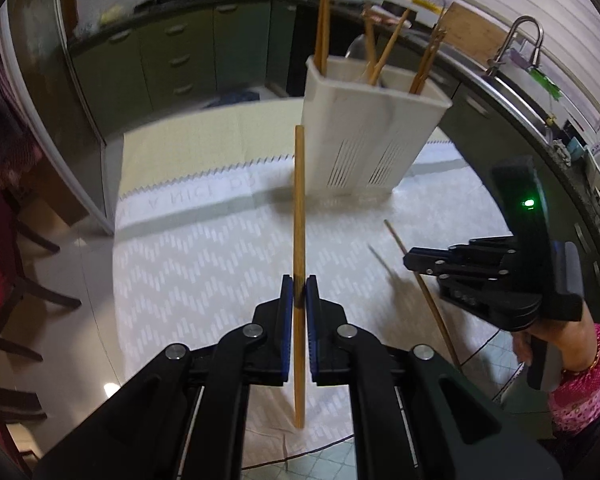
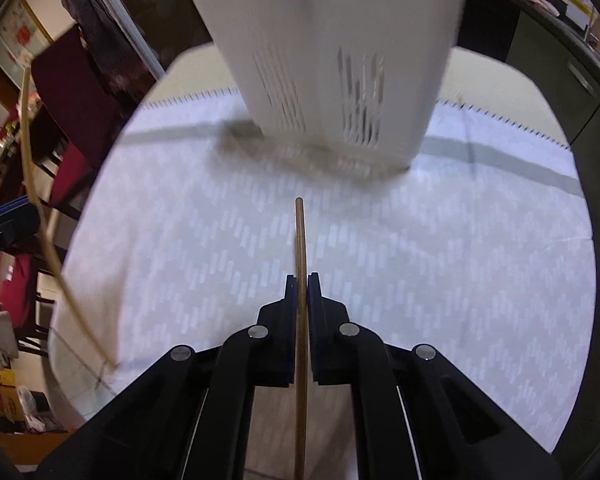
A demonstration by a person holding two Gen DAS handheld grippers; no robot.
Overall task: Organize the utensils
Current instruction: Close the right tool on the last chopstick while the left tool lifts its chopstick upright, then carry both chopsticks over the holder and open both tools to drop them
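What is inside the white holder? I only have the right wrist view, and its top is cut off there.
Observer: Several wooden chopsticks stand in the white holder, leaning in different directions.
Operator: Is the left gripper carrying anything?
Observer: Yes. The left gripper is shut on a single chopstick, which points toward the holder.
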